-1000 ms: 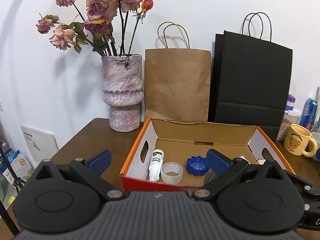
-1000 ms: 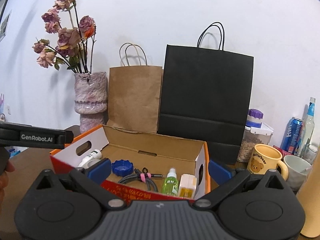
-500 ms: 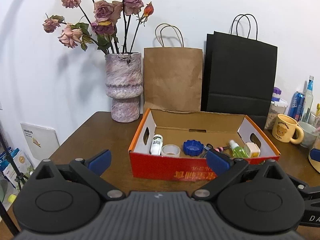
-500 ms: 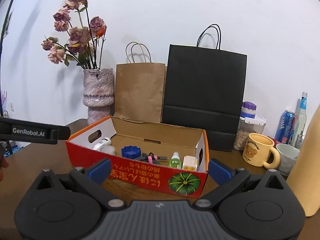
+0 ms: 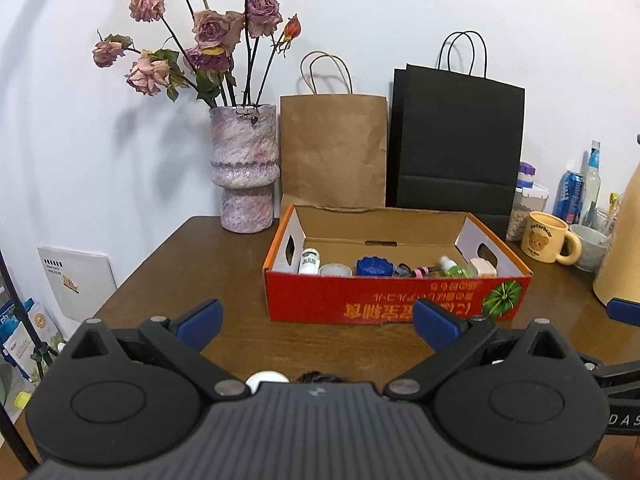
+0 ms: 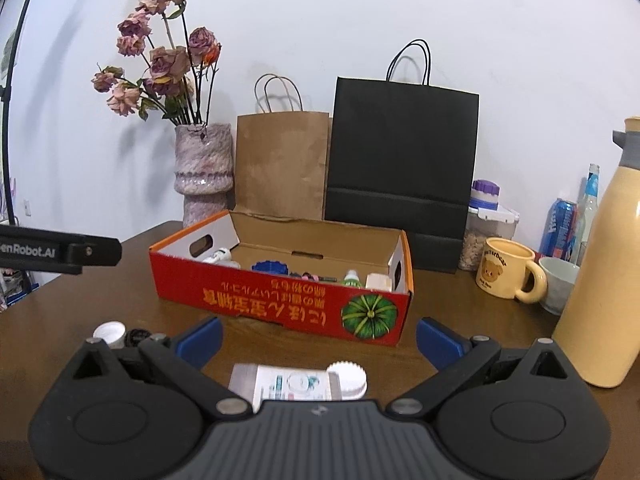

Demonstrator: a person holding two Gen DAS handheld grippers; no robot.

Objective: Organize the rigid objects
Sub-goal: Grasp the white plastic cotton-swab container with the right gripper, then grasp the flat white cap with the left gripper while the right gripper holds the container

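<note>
Both grippers have drawn back from the red cardboard box (image 5: 396, 300) since the earlier frames, so that its whole front face and more of the wooden table (image 5: 192, 264) now show. Left gripper (image 5: 316, 318) and right gripper (image 6: 318, 338) each have their blue-padded jaws spread wide with nothing between them. The box stands open-topped near the table's middle, in front of a black paper bag (image 5: 456, 144) and a brown paper bag (image 5: 334, 148); a mottled vase (image 5: 244, 168) of dried roses stands to the left of the box. Right of the box stand a tall yellow flask (image 6: 604, 264) and a yellow bear mug (image 6: 506, 268). Inside the box, from left to right, lie a white bottle (image 5: 309, 261), a roll of tape (image 5: 335, 269), a blue cap (image 5: 374, 266), a coiled cable (image 5: 416, 271), a green spray bottle (image 5: 452, 267) and a small pale box (image 5: 482, 267). On the table just ahead of the right gripper lies a flat white tube (image 6: 298, 382) with a ribbed cap; near the right gripper's left finger, at the lower left of its view, sit a small white cap (image 6: 109, 332) and a dark round item (image 6: 138, 335).
</note>
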